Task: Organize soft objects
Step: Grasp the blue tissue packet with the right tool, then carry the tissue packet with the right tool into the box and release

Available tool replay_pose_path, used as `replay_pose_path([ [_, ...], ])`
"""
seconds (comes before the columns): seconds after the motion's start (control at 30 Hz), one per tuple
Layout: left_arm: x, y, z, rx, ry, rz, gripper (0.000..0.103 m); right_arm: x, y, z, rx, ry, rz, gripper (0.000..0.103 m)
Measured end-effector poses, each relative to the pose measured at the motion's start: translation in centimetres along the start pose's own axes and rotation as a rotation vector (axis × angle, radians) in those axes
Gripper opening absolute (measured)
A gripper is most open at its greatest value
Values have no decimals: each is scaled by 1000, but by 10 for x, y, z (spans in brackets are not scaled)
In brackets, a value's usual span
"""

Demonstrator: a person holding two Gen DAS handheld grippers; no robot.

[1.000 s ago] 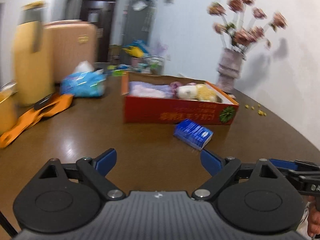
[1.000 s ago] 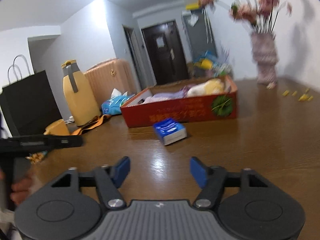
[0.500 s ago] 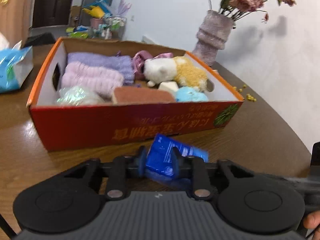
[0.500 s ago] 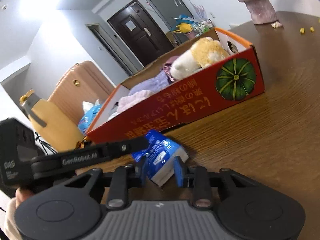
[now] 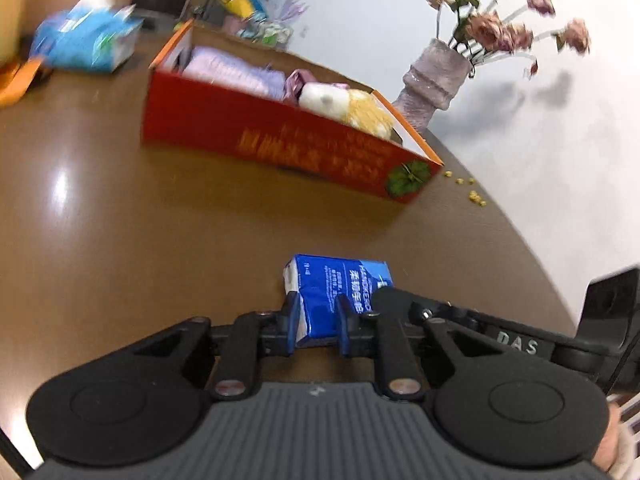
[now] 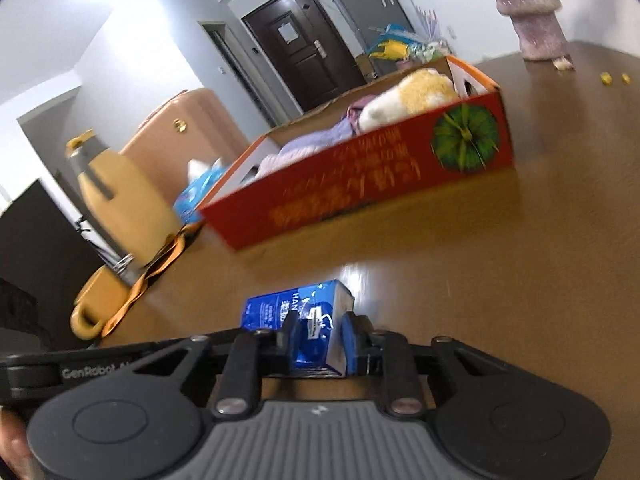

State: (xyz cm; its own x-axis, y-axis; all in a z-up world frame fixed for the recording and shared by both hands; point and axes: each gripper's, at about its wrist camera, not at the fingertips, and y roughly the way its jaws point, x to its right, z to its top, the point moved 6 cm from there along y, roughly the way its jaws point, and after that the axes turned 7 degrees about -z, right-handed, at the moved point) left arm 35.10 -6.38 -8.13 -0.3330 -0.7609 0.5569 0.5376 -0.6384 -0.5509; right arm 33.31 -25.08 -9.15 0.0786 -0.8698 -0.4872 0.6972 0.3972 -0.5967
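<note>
A blue tissue pack (image 5: 338, 292) is held between both grippers above the brown table; it also shows in the right wrist view (image 6: 304, 320). My left gripper (image 5: 318, 322) is shut on one end of it and my right gripper (image 6: 318, 338) is shut on the other. The red cardboard box (image 5: 280, 144) lies beyond, also in the right wrist view (image 6: 360, 192), and holds purple cloths (image 5: 236, 70) and a white-and-yellow plush toy (image 5: 344, 104).
A vase with dried flowers (image 5: 432, 80) stands at the back right. A blue tissue bag (image 5: 88, 38) lies at the back left. A yellow jug (image 6: 116, 196), an orange strap (image 6: 156, 272) and a pink suitcase (image 6: 180, 140) are at the left. Yellow crumbs (image 5: 472, 194) dot the table.
Both grippers closed on the blue tissue pack and lifted it off the table; the red box now lies farther away and the views have tilted.
</note>
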Motion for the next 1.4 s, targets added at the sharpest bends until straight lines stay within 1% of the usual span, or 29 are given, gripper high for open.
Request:
replay_pose_path([
  [0.07, 8, -16, -17, -4, -22, -26, 19, -1, -21, -16, -16, 1, 13, 20],
  [0.17, 23, -34, -37, -10, 21, -40, 21, -3, -44, -31, -8, -14, 25, 22],
  [0.23, 27, -36, -44, -11, 52, -33, 30, -2, -44, -37, -3, -20, 3, 24],
  [0.27, 24, -34, -44, -7, 47, -12, 32, 3, -45, -39, 3, -9, -16, 24],
  [0.3, 22, -33, -44, -3, 41, 13, 34, 4, -45, -40, 9, 1, -17, 25],
  [0.33, 20, -33, -44, -1, 40, 23, 34, 5, -46, -41, 14, 7, -14, 25],
  [0.43, 17, -34, -41, 8, 35, 14, 38, 5, -48, -40, 24, 2, -25, 25],
  [0.57, 15, -31, -34, 22, 24, -1, 38, 2, -42, -38, 20, 10, -20, 25],
  [0.67, 15, -25, -36, 2, 19, -9, 38, 0, -38, -39, 15, 2, -9, 25],
  [0.7, 15, -23, -37, -7, 19, -13, 35, -1, -37, -39, 14, -3, -7, 25],
  [0.73, 15, -21, -38, -15, 19, -20, 29, -2, -36, -39, 12, -8, -4, 24],
  [0.77, 14, -20, -39, -18, 15, -29, 27, -3, -35, -39, 11, -14, -2, 24],
  [0.93, 10, -18, -38, 13, -4, -27, 20, -3, -33, -38, 41, -52, -5, 19],
  [1.03, 8, -15, -35, 25, -11, -29, 19, -2, -30, -35, 52, -57, -13, 18],
  [1.17, 8, -9, -23, 24, -17, -19, 17, -3, -26, -23, 61, -62, -35, 15],
  [1.2, 10, -9, -17, 34, -1, -20, 16, -5, -27, -16, 76, -71, -37, 15],
  [1.27, 20, -11, 5, 80, 48, -33, 16, -11, -30, 7, 130, -99, -30, 15],
  [1.33, 28, -9, 34, 121, 82, -49, 16, -16, -30, 40, 185, -135, -23, 15],
  [1.4, 31, 0, 67, 139, 79, -50, 16, -20, -21, 74, 215, -156, -26, 15],
])
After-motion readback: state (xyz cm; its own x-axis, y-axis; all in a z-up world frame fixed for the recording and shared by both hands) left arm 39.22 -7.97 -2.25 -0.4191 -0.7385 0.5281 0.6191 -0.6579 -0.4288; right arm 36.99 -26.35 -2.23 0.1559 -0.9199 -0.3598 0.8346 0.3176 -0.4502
